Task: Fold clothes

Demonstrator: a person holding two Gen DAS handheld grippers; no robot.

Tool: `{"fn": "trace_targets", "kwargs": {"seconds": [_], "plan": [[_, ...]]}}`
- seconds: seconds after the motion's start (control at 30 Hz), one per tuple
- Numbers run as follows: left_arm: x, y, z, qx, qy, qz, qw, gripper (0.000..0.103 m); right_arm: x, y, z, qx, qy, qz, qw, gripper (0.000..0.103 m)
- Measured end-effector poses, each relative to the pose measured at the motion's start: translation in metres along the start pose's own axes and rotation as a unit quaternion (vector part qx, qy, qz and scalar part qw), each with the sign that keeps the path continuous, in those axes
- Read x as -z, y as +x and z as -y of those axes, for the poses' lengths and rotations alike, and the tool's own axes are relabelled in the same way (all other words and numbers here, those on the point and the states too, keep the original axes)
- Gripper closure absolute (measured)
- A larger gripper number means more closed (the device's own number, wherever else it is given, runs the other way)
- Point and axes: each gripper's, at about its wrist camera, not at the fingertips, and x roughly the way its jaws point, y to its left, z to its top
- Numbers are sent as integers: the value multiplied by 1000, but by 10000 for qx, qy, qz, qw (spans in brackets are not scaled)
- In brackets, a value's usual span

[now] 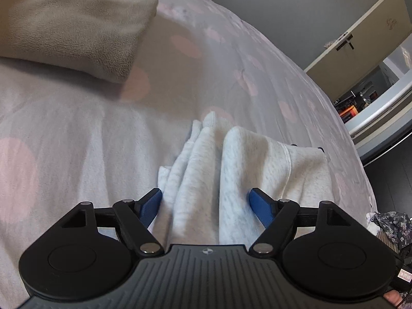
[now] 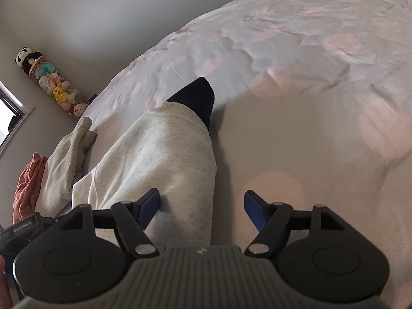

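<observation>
A light grey sweatshirt point(image 1: 231, 170) lies bunched on the bed. In the left wrist view its folds run between the two blue pads of my left gripper point(image 1: 206, 200), whose jaws stand wide apart around the cloth. In the right wrist view the same sweatshirt point(image 2: 159, 154) stretches forward, with a ribbed hem and a dark navy lining point(image 2: 198, 97) at its far end. My right gripper point(image 2: 202, 200) is open; the cloth lies against its left pad point(image 2: 150, 206), and the right pad stands apart over the sheet.
The bed has a pale sheet with pink spots point(image 2: 309, 77). A folded beige garment point(image 1: 72, 25) lies at the far left. A cream garment point(image 2: 64, 164) and an orange one point(image 2: 28, 185) lie by the bed edge. A door point(image 1: 360, 46) and a tube of plush toys point(image 2: 51, 82) stand beyond.
</observation>
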Motion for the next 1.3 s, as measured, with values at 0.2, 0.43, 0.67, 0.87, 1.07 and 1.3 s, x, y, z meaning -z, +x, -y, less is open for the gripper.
{"fn": "trace_targets", "kwargs": {"seconds": [0.2, 0.43, 0.67, 0.87, 1.07, 1.3], "plan": [[-2, 4, -4, 17, 53, -48, 10000, 28, 1, 6, 4, -56, 92, -34, 9999, 26], [-6, 17, -13, 120, -141, -174, 9997, 24, -7, 25, 12, -184, 529, -329, 9979, 24], [-6, 21, -22, 367, -276, -106, 9989, 37, -22, 48, 11, -394, 752, -636, 9944, 31], [-2, 16, -27, 529, -230, -58, 9983, 69, -25, 50, 2, -406, 633, -745, 9944, 54], [-1, 0, -15, 386, 112, 182, 9990, 81, -30, 36, -16, -264, 437, -672, 9964, 65], [3, -29, 1, 372, 333, 629, 9968, 83, -26, 2, -48, -290, -152, -332, 9989, 71]]}}
